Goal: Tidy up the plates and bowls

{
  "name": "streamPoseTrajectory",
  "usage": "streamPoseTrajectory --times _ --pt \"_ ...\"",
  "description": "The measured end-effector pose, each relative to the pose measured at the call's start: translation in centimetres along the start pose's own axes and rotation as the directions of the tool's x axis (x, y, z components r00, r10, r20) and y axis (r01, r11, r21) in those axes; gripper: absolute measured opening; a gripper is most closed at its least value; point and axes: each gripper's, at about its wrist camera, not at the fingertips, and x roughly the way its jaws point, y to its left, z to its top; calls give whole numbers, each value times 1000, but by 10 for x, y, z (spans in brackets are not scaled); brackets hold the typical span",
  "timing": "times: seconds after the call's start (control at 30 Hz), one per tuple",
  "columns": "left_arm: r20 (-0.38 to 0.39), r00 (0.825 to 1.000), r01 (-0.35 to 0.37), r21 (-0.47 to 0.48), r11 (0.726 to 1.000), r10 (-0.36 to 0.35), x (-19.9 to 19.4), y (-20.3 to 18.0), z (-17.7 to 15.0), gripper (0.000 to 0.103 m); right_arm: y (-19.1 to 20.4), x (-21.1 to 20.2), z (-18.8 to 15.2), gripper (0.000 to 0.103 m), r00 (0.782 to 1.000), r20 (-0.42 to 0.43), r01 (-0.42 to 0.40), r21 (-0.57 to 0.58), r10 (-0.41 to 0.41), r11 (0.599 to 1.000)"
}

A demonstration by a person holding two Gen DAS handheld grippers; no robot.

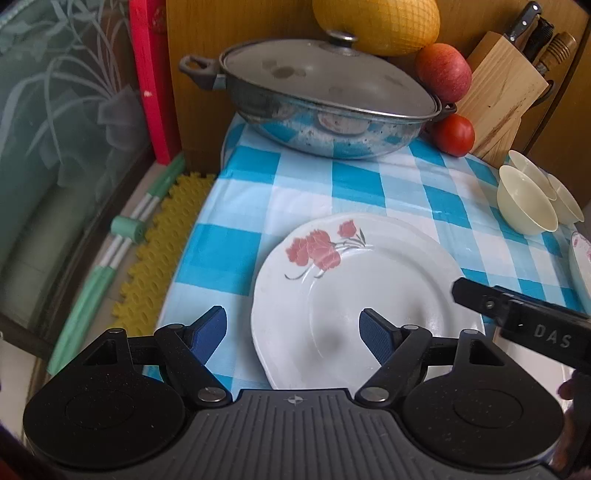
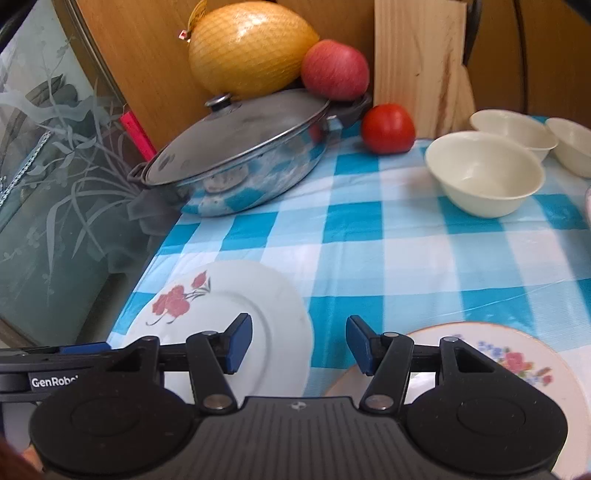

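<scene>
Plate (image 1: pixel 369 295) lies near lidded pan (image 1: pixel 325 99), bowls (image 1: pixel 526 201).

The gold-rimmed white plate with blue and pink flowers (image 2: pixel 517 365) is partly hidden behind the right gripper's body. The netted yellow melon (image 1: pixel 376 22) is cut off by the top edge.
</scene>
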Motion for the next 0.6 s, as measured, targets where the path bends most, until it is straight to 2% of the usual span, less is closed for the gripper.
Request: streamPoseTrajectory --times 0.13,0.23,0.33,0.43,0.6 --pt "-45 998 48 -7 999 -48 7 -1 1 79 3 8 -2 55 1000 -27 -15 -12 15 1000" --pt "-34 999 18 22 1000 -17 9 -6 1 74 4 10 -1 53 999 -33 -21 -22 21 1000" --pt "-26 1000 -4 44 999 5 10 -11 1 74 4 11 1 46 997 -54 -55 -4 54 998" --pt "-19 1000 -12 51 999 12 11 -12 1 75 5 11 1 46 997 -59 -52 -8 51 999" --pt "-17 1000 -9 36 999 10 10 -10 1 74 -2 8 2 46 994 -63 -88 50 91 995"
